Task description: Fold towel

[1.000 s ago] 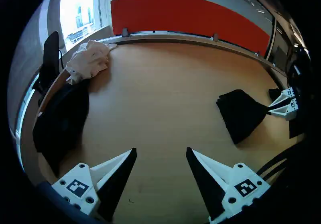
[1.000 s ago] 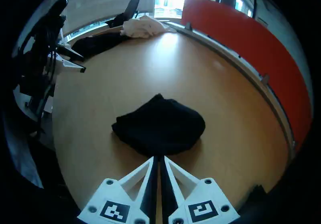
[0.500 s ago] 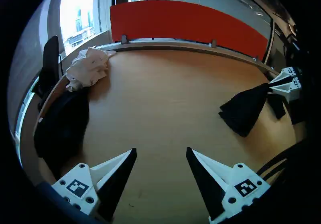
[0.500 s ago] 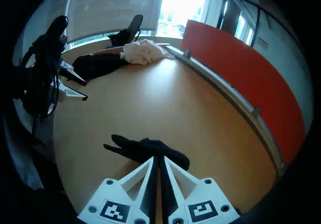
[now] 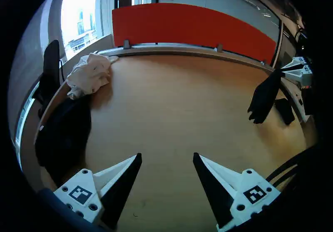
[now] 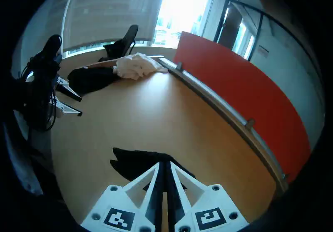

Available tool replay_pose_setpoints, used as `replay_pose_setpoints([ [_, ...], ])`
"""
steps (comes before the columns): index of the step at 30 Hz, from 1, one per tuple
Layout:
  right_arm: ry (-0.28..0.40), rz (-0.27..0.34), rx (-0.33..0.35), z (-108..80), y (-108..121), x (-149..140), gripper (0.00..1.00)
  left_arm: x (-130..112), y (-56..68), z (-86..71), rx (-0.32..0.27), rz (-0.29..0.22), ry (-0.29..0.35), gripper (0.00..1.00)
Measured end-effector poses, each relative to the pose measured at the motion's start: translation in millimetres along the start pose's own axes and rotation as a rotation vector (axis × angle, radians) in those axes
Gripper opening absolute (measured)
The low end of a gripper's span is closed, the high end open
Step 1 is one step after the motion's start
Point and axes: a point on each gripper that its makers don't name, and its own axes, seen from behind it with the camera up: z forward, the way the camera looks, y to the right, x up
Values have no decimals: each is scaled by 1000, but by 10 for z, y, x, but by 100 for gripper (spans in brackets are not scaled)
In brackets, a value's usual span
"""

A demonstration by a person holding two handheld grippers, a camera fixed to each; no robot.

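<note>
Raised since a second ago, the right tool [image 6: 165,166] has its fingers pressed together on the black towel [image 6: 132,165], which droops below them at 6 o'clock in the right gripper view. In the left gripper view the towel hangs at 3 o'clock; whether its lower end touches the table [image 5: 175,107] I cannot tell. The left tool [image 5: 166,161] stands wide apart at 6 o'clock, gripping nothing. A white cloth heap [image 5: 88,74] lies at 10 o'clock, a dark cloth [image 5: 62,132] at 8, and a red partition [image 5: 191,24] at 12.
</note>
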Motion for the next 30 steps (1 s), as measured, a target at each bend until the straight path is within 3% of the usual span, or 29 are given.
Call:
replay_pose_setpoints([
  [12,-8,49,-52,-215,471,-171,4,58,47,50,-5,14,-1,91],
  [30,-84,94,-138,-555,1262,-707,4,90,108,116,-4,20,-13,91],
])
